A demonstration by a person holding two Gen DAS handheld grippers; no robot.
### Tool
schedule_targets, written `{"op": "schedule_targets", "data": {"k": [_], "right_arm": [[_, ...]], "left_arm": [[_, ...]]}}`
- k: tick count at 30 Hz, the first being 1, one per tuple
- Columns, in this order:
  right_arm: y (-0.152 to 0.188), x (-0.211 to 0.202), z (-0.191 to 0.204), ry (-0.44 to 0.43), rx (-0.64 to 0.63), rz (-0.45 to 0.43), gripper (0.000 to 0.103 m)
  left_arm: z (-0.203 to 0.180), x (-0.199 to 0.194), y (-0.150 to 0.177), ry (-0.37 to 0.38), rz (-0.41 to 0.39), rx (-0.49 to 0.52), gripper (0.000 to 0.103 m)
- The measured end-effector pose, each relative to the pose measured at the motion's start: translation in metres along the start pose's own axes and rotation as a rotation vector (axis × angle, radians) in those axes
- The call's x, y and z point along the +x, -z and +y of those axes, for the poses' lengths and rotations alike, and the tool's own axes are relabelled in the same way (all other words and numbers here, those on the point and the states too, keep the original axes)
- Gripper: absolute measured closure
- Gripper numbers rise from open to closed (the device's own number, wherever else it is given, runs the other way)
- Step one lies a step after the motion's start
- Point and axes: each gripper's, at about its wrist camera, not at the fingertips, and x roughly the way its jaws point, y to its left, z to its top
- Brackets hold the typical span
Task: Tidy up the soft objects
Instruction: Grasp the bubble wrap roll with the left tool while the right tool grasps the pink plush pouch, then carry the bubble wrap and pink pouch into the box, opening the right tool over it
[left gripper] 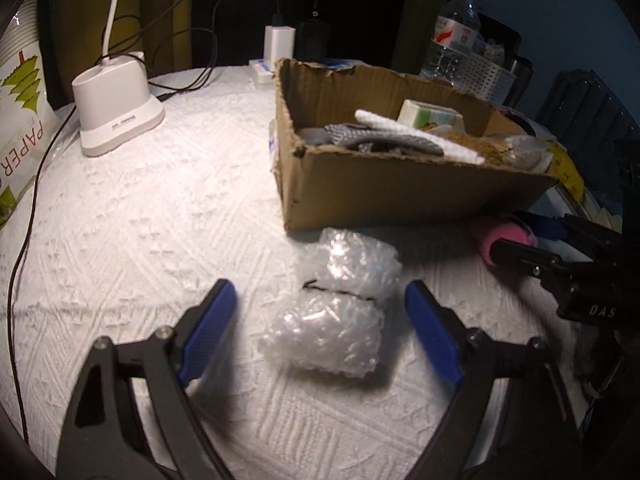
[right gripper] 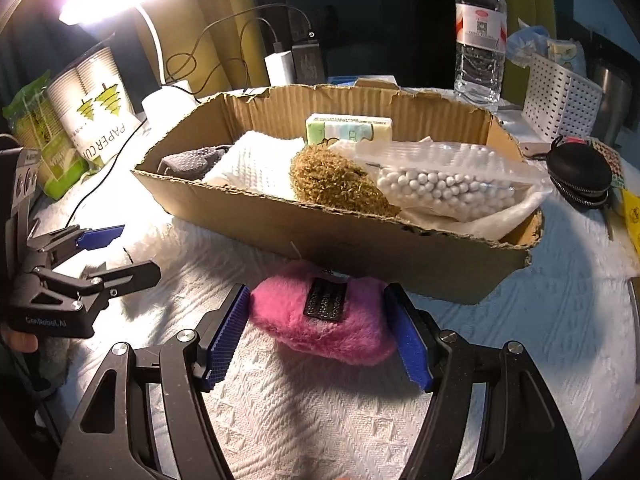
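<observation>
Left gripper (left gripper: 320, 326) open, straddling the bubble wrap (left gripper: 336, 312) on the cloth, pads clear of it. Right gripper (right gripper: 318, 332) open around the pink pouch (right gripper: 324, 320) in front of the box (right gripper: 360, 240), pads at its sides. I judge both light and squashy; wrap slippery, so I take it mid-roll; pouch across its fluffy flanks

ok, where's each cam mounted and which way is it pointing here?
Left wrist: on the left gripper, looking along its open fingers at the bubble wrap bundle on the white cloth; right gripper at the right edge.
Right wrist: on the right gripper, facing the pink plush pouch between its pads, contact unclear; left gripper at the left edge.
Shared: cardboard box, water bottle, pink pouch.
</observation>
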Motion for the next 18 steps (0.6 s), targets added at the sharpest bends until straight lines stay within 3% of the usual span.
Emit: {"op": "schedule_targets", "data": {"k": [3,6,18], "right_arm": [[0.002,0.0,0.003,0.016,-0.018,0.0,0.035],[0.004,-0.003,0.004,0.023,-0.022,-0.011,0.04],[0.014,-0.043,0.011,0.002,-0.039,-0.076,0.042]], "left_arm": [[-0.004,-0.003,0.002,-0.009,-0.006,0.022,0.048],[-0.007,-0.006,0.005,0.005,-0.008,0.034,0.057],[-0.028,-0.042,0.004,0.036,-0.073,0.068,0.058]]}}
